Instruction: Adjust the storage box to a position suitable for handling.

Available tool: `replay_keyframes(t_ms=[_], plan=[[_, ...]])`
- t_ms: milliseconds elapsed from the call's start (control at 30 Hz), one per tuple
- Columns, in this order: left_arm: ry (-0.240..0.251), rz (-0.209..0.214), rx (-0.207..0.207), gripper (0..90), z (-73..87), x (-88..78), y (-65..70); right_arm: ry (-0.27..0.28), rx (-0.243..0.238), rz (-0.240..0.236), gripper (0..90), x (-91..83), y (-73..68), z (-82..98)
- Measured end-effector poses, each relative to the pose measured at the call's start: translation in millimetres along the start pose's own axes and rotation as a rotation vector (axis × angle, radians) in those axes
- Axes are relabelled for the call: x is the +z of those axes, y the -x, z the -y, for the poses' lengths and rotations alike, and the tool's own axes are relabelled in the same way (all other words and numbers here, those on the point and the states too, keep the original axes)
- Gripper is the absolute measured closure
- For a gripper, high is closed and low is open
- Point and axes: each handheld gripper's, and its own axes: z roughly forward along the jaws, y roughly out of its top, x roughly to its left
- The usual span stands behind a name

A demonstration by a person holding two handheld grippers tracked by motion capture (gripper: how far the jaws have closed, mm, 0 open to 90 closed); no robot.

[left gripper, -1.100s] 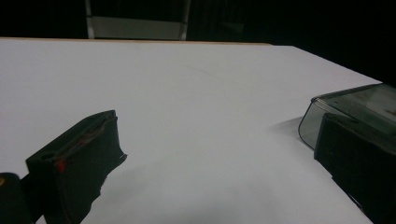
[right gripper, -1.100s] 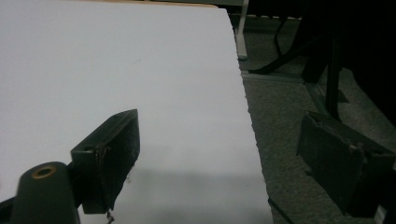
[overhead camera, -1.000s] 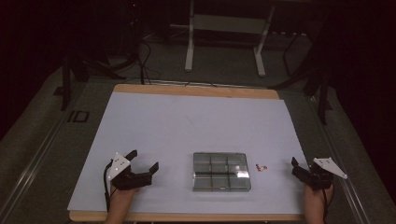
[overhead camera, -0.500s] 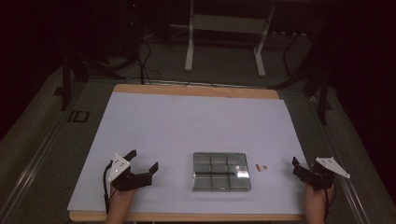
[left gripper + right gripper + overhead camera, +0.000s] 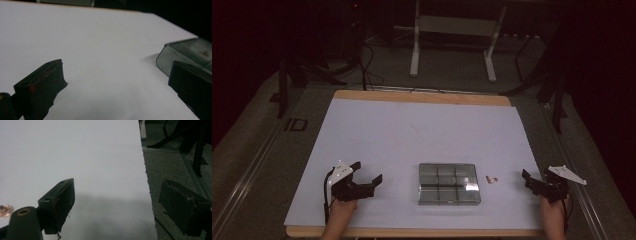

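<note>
A white table (image 5: 422, 135) is seen from above, with a person's two hands at its near edge, each holding a black two-jaw gripper.

The left gripper (image 5: 367, 174) rests low over the table at the near left corner. Its jaws stand wide apart with nothing between them. In the left gripper view, the two black jaws rise from the bottom corners with bare white table between them, and the rounded corner of a clear plastic box (image 5: 185, 56) sits just beyond the right-hand jaw, close to it but not touching.

From above, that clear plastic box (image 5: 448, 183) lies flat on the table between the two grippers, nearer to the left one. It is rectangular, divided into small square compartments, and its lid looks closed. What the compartments hold is too small to tell.

Just past the box, on the side toward the right gripper, lie a few small copper-coloured pieces (image 5: 492, 178) on the bare table. They are apart from the box and well short of the right gripper.

The right gripper (image 5: 532, 179) sits at the near right edge of the table, its jaws also wide apart and holding nothing. In the right gripper view, one jaw hangs over the white table and the other over the grey floor (image 5: 175, 167) beyond the table edge; the copper-coloured pieces (image 5: 5, 210) show blurred at the far left, beside the left-hand jaw.
</note>
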Motion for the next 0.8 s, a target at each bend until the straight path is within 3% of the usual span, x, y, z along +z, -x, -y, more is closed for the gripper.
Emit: replay_keyframes(t_ms=[200, 433, 633, 800], plan=[[-0.024, 0.042, 0.018, 0.9, -2.9, 1.0, 2.6, 0.0, -0.002, -0.071, 13.9, -0.1, -1.2, -1.6], [-0.053, 0.085, 0.05, 0.9, -6.8, 4.8, 10.5, -0.011, -0.077, -0.089, 14.1, -2.1, -8.0, -5.0], [-0.068, 0.11, 0.061, 0.9, -10.2, 8.3, 16.1, 0.002, -0.11, -0.158, 14.1, -4.3, -15.3, -6.9], [-0.089, 0.137, 0.078, 0.9, -12.7, 12.8, 22.3, -0.011, -0.18, -0.237, 14.1, -3.5, -28.5, -10.2]])
